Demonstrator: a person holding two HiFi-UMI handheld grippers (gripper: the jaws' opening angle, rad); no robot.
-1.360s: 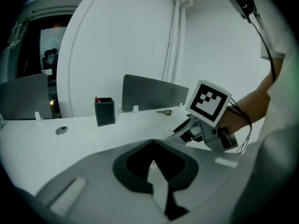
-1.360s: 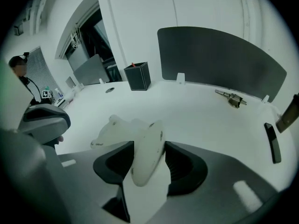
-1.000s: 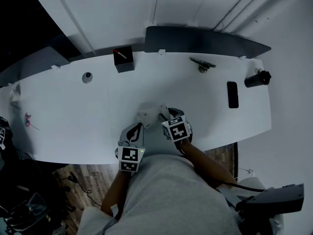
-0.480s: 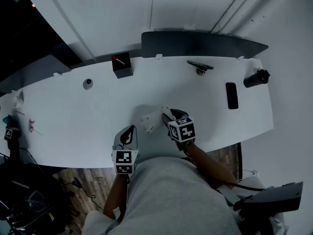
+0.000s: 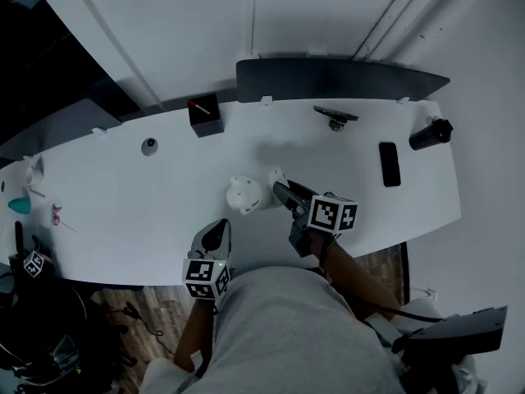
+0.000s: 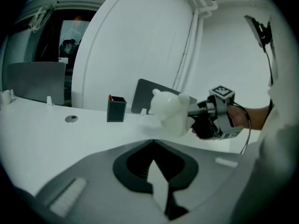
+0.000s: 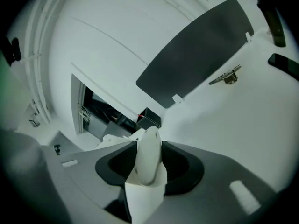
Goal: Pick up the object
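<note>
A white bear-shaped figure (image 5: 244,195) is off the white table (image 5: 123,212), held by my right gripper (image 5: 277,189), which is shut on it. The left gripper view shows the figure (image 6: 168,111) in the air above the tabletop, gripped from the right by the right gripper (image 6: 194,111). In the right gripper view a rounded white part of the figure (image 7: 148,153) is clamped between the jaws of the right gripper (image 7: 145,169). My left gripper (image 5: 218,228) is shut and empty near the table's front edge, left of and below the figure. Its closed jaws (image 6: 156,181) point at the figure.
A black box (image 5: 204,115) stands at the back beside a dark upright panel (image 5: 336,76). A small metal clip (image 5: 335,115), a black phone (image 5: 390,162) and a black cylinder (image 5: 431,132) lie to the right. A round knob (image 5: 148,146) sits at the left.
The right gripper has swung the white figure up and to the left, away from the front edge. The left gripper has drawn back toward the table's edge.
</note>
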